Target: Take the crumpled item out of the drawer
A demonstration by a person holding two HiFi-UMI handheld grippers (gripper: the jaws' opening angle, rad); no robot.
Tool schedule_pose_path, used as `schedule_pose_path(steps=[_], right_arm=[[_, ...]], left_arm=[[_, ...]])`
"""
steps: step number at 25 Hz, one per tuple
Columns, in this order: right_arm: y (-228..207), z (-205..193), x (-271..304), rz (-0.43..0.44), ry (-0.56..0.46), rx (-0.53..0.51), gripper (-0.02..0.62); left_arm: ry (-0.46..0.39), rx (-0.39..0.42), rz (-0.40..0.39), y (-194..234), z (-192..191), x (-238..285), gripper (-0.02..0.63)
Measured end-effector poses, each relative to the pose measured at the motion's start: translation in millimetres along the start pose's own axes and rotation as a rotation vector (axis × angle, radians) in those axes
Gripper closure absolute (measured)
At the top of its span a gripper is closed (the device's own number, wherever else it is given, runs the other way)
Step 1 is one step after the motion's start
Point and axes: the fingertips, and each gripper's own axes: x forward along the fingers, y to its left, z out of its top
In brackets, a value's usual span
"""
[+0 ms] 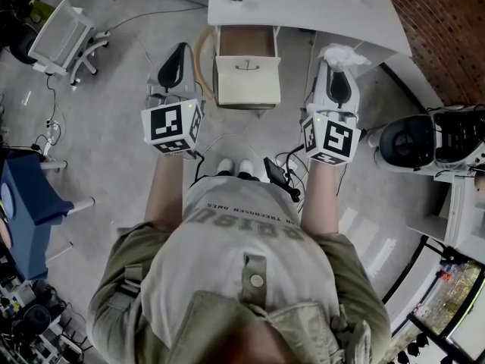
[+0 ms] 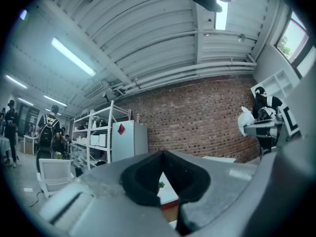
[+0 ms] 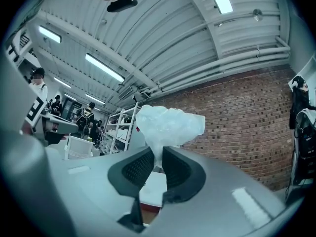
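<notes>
The crumpled item, white and filmy, was pinched by its narrow lower end between the right gripper's jaws, with most of it billowing past the tips. It was clear of the open drawer below and left of that gripper. The hold looked thin, so a jolt might shake it loose. The left gripper was closed on nothing. Beyond lay a white desk, a grey floor and a brick wall.
</notes>
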Motion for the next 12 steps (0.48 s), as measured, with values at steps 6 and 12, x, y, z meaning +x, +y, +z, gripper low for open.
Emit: schedule_pose_path(steps=[6,12], right_arm=[[-1.3,3.9,-0.8,0.002,-0.01,-0.004,0.541],[2.6,7.8,-1.5,0.004,-0.014,-0.006,0.541]], left_arm=[[0.002,0.004,-0.009,-2.6,1.1,1.8,0.6],[0.004,0.003,-0.008,0.2,2.3,0.4,0.6]])
